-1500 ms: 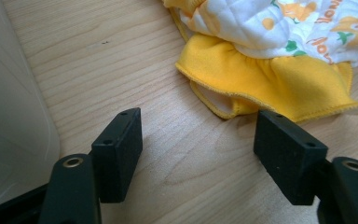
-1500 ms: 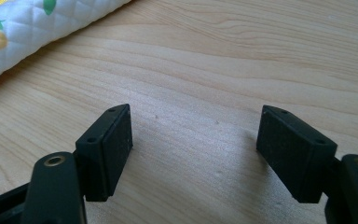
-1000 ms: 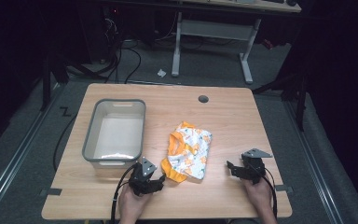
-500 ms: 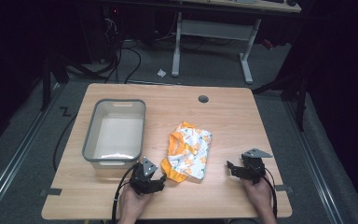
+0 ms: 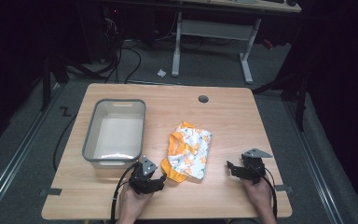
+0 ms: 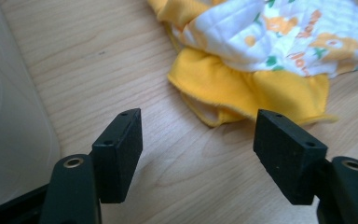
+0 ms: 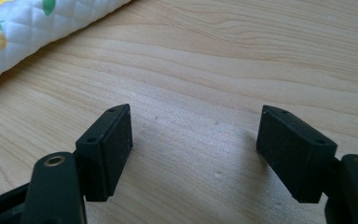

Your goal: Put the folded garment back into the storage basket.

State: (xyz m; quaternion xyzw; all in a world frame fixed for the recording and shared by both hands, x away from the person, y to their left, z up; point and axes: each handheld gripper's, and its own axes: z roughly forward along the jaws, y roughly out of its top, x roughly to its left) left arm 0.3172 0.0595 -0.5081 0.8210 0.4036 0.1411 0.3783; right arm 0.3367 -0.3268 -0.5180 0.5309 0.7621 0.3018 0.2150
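Light fell from above on the pale table [image 5: 223, 121], the floor beyond it sank into near blackness, the high view stayed soft and grainy, and both gripper views blurred at their near edges.

- The left gripper [image 5: 162, 179], a black two-jaw tool in the person's left hand, has just been closing its jaws a little; they stand wide apart, with only bare table between them.
- In the left gripper view its pads sit just short of the yellow hem of the crumpled orange-and-white printed cloth [image 6: 242, 88], not touching it.
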